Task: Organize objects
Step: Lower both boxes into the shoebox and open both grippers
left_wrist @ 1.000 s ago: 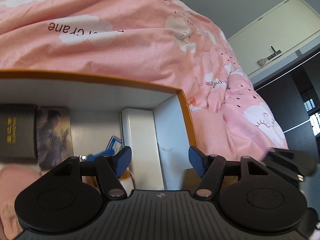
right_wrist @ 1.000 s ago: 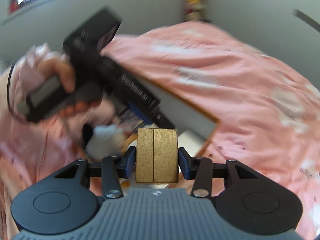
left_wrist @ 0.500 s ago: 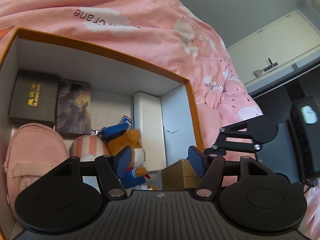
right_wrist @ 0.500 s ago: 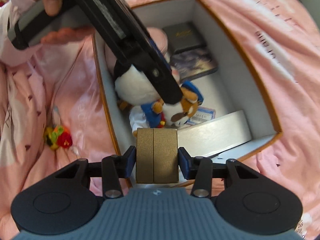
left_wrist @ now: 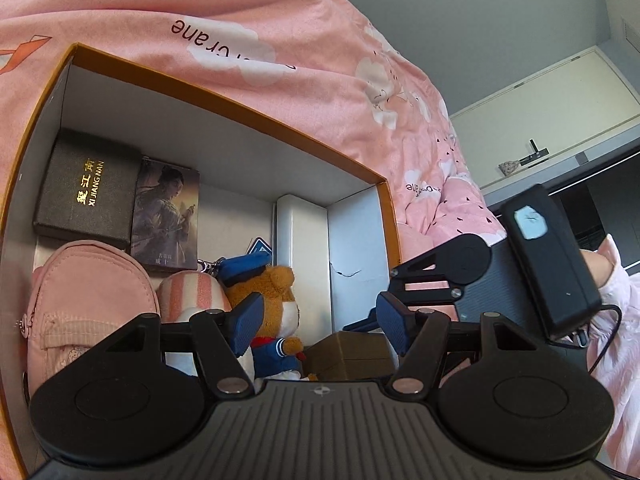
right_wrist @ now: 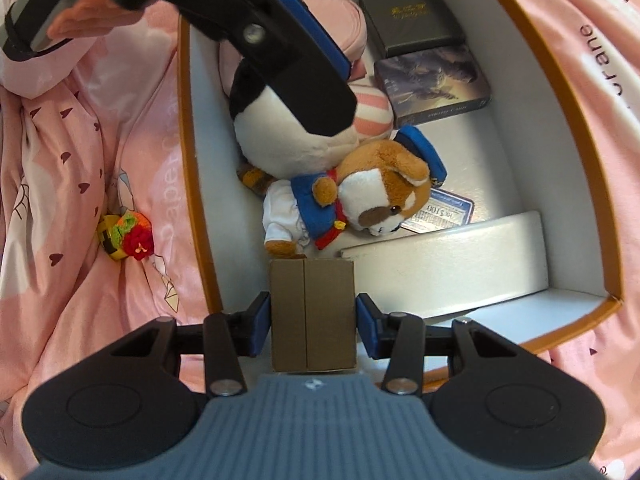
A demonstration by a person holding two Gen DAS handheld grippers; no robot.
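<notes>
The left gripper [left_wrist: 318,322], jaws apart and empty, hangs over the orange-rimmed box [left_wrist: 224,98] holding a plush bear [left_wrist: 276,292].

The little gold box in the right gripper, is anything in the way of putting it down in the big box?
Partly. The gold box, held by the right gripper, hangs over the big box's near corner. The plush fox's foot lies just ahead and the long white box beside it. The floor under it is hidden.

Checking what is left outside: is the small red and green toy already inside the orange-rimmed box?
No, the red and green toy lies on the pink bedding, outside the box.
</notes>
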